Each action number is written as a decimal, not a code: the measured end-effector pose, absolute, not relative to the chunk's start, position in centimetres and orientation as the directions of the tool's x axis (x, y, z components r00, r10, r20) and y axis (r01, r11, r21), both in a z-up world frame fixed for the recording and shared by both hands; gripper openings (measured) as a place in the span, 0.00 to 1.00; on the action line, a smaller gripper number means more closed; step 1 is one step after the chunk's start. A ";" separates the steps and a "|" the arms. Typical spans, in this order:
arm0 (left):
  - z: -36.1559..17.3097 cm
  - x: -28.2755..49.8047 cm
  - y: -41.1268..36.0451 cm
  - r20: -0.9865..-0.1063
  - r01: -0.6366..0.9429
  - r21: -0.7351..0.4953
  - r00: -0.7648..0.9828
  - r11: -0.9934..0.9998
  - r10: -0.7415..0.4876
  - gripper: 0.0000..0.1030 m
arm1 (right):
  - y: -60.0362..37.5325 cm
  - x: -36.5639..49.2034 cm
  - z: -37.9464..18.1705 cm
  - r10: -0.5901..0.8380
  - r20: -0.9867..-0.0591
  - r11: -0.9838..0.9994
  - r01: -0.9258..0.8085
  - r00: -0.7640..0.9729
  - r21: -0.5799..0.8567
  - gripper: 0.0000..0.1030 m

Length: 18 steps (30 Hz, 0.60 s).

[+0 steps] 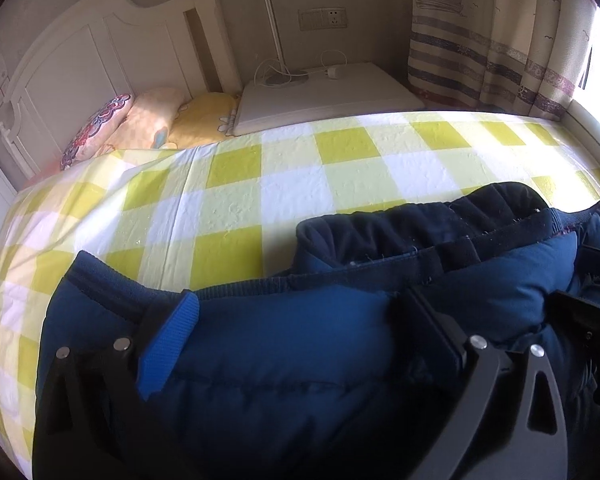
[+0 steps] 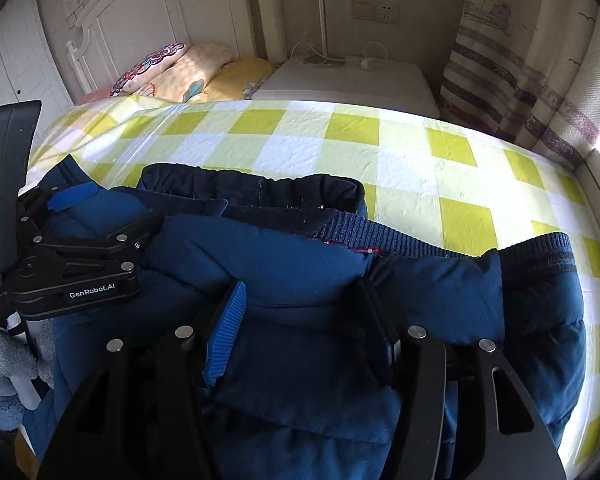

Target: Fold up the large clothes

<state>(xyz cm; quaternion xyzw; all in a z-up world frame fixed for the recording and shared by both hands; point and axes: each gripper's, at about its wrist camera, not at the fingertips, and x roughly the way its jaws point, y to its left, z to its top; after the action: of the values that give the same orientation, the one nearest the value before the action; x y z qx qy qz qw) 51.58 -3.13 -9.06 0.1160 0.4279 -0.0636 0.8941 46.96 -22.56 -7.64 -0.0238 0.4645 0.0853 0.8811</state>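
A navy padded jacket (image 1: 300, 360) with ribbed cuffs and a dark fleecy collar (image 1: 420, 228) lies bunched on the near side of a bed with a yellow and white checked sheet (image 1: 292, 184). My left gripper (image 1: 300, 300) is open, its jaws spread wide over the jacket and its blue pad (image 1: 168, 344) clear of the cloth. My right gripper (image 2: 302, 286) straddles a puffy fold of the jacket (image 2: 284, 264) with its jaws partly apart, and its blue pad (image 2: 226, 332) does not press the fold. In the right wrist view, the left gripper's black housing (image 2: 76, 276) sits at the left, held by a grey-gloved hand (image 2: 4, 368).
Several pillows (image 1: 140, 124) lie against the white headboard (image 1: 80, 48) at the far left. Beyond the bed stands a white nightstand (image 1: 324, 100) with a lamp pole and a charger cable. A patterned curtain (image 1: 500, 40) hangs at the right by a bright window. White wardrobe doors (image 2: 16, 64) stand at the left.
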 end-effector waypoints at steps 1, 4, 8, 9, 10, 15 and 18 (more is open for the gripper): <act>-9.1 51.6 -3.1 -0.780 0.213 0.150 0.625 0.966 -0.017 0.98 | -22.3 46.8 -6.9 0.117 -0.806 0.985 -0.169 0.580 0.021 0.53; -9.2 51.7 -2.9 -0.781 0.210 0.125 0.623 0.970 -0.034 0.98 | -21.1 46.8 -7.3 0.072 -0.789 0.985 -0.169 0.610 -0.040 0.56; -9.1 51.7 -2.7 -0.783 0.209 0.108 0.620 0.972 -0.046 0.98 | -20.7 47.1 -8.5 0.056 -0.806 0.981 -0.184 0.590 -0.066 0.60; -9.2 51.7 -2.8 -0.785 0.209 0.109 0.618 0.972 -0.045 0.98 | -21.0 47.1 -8.1 0.066 -0.807 0.979 -0.192 0.587 -0.060 0.60; -9.2 51.7 -2.8 -0.785 0.210 0.110 0.618 0.971 -0.045 0.98 | -21.5 46.8 -7.4 0.052 -0.795 0.980 -0.186 0.604 -0.077 0.59; -9.3 51.9 -2.6 -0.789 0.212 0.089 0.612 0.973 -0.061 0.98 | -27.9 46.0 -6.7 -0.062 -0.760 0.996 -0.004 0.647 -0.085 0.62; -9.3 52.0 -2.5 -0.794 0.219 0.063 0.602 0.974 -0.084 0.98 | -31.7 46.1 -8.9 0.096 -0.783 0.992 0.000 0.615 0.122 0.63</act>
<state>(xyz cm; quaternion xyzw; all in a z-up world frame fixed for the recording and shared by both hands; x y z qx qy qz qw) 51.96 -2.54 -9.35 0.0771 0.4378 -0.0849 0.8917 46.11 -31.70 -8.90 0.0551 0.4381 0.0268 0.8968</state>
